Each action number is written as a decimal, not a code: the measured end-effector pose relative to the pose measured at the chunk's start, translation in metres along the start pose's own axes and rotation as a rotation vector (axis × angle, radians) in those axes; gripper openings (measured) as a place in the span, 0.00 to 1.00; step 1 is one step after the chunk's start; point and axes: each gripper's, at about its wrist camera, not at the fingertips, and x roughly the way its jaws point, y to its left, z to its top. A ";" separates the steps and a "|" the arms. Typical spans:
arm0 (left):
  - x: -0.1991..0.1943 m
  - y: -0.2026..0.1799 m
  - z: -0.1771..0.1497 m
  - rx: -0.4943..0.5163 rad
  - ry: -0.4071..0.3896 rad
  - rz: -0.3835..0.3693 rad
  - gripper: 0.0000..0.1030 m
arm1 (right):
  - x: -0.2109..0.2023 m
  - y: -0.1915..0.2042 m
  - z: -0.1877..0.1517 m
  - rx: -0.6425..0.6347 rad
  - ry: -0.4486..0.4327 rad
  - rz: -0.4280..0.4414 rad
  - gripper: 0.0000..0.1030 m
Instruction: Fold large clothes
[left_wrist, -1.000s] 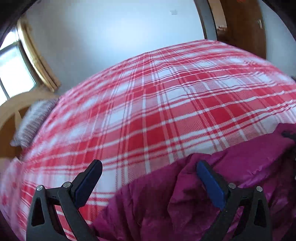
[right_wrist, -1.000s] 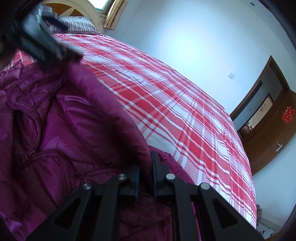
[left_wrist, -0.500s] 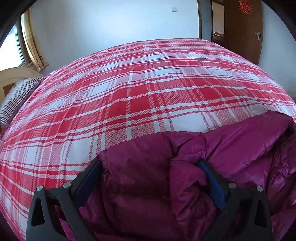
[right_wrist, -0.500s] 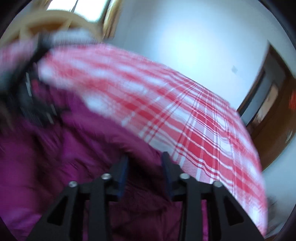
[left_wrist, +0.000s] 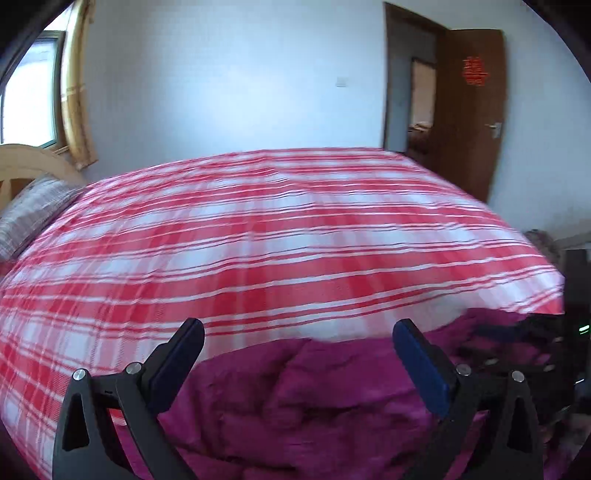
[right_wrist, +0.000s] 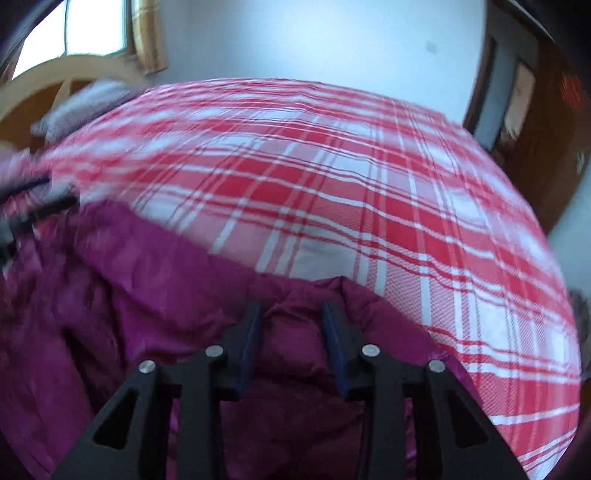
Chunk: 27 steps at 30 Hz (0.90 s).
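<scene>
Holding my left gripper (left_wrist: 297, 334) spread wide above the magenta down jacket (left_wrist: 314, 398), nothing between its fingers. My right gripper (right_wrist: 291, 314) stands part open, pads either side of a jacket fold; I cannot tell whether they touch it. Jacket lies bunched at the near edge of the red plaid bed cover (left_wrist: 277, 236). Striped pillow (left_wrist: 29, 218) at the headboard. Both views motion-blurred.

We hold our left claw (left_wrist: 297, 339) wide open above the magenta down jacket (left_wrist: 295, 402), gripping nothing. The jacket lies crumpled along the near edge of the bed's red-and-white plaid cover (left_wrist: 258, 240). Our right claw (left_wrist: 517, 350) shows blurred at the jacket's right end.
</scene>
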 end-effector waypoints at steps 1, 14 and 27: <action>0.005 -0.011 -0.002 0.019 0.028 -0.024 0.99 | -0.001 0.002 -0.002 -0.014 0.002 -0.011 0.37; 0.082 -0.012 -0.052 0.024 0.293 0.022 0.99 | 0.014 -0.008 -0.008 0.031 -0.008 -0.016 0.36; 0.013 -0.007 0.000 -0.154 0.033 -0.184 0.99 | 0.016 -0.005 -0.011 0.035 -0.031 -0.029 0.36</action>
